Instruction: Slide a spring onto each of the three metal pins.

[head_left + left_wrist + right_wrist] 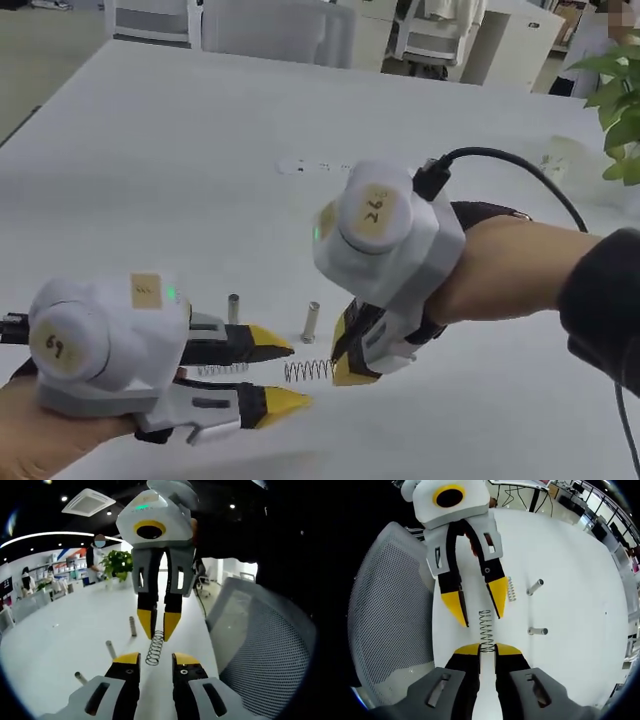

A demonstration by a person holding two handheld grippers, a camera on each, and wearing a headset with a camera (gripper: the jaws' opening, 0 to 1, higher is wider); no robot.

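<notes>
Now your right fingers pinch one end of the spring on the bench, and your left fingers are spread. Lift it gently and line it up over a pin.

In the head view, your right gripper swallows one end of the spring, while the upper jaw of your left gripper partly hides a second spring.
</notes>
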